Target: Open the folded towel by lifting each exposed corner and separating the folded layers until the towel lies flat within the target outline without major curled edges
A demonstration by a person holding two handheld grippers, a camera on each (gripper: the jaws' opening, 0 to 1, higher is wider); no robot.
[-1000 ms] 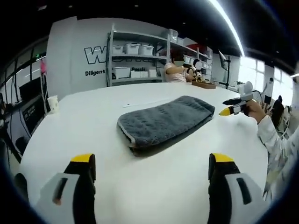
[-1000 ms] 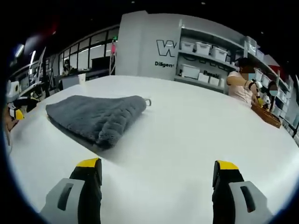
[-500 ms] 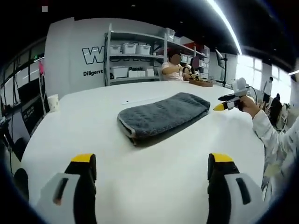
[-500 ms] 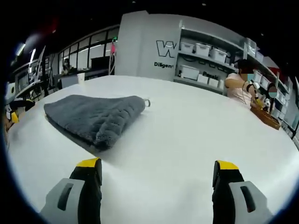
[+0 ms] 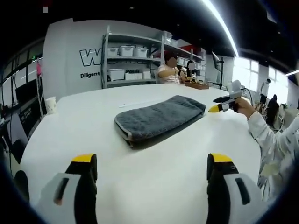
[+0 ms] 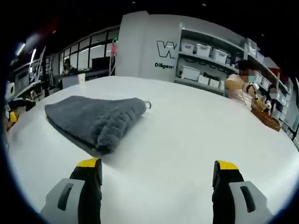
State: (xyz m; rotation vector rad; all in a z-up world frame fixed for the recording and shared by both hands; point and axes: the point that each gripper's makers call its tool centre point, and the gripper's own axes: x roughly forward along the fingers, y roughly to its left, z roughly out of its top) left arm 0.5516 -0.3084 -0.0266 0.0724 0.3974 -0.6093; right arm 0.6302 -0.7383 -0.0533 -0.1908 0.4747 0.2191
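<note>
A: Report the state of the left tool (image 5: 148,163).

B: Its two yellow-tipped jaws stand wide apart with nothing between them. They hover above bare white worktop (image 5: 154,154).

A: Where is the towel (image 5: 159,116) relative to it?

B: Ahead of the jaws and apart from them, roughly centred between the two tips. The grey towel lies folded on the worktop, its thick folded end nearest the left tool and its length running away toward the upper right of the left gripper view.

A: And the right tool (image 6: 158,170)?

B: Jaws also spread wide, holding nothing, over the worktop (image 6: 187,135). In the right gripper view the towel (image 6: 96,119) sits ahead and to the left of the jaws, clear of both. A small loop tab shows at its far corner.

A: Does either tool appear in the other's view?

B: Yes. In the left gripper view the right tool (image 5: 218,105) shows at the right, in the person's hand (image 5: 242,106), near the towel's far end but not touching it. Its jaw opening cannot be read from that angle.

A: Surroundings?

B: Shelving (image 5: 135,60) with bins and seated people beyond the worktop.
</note>
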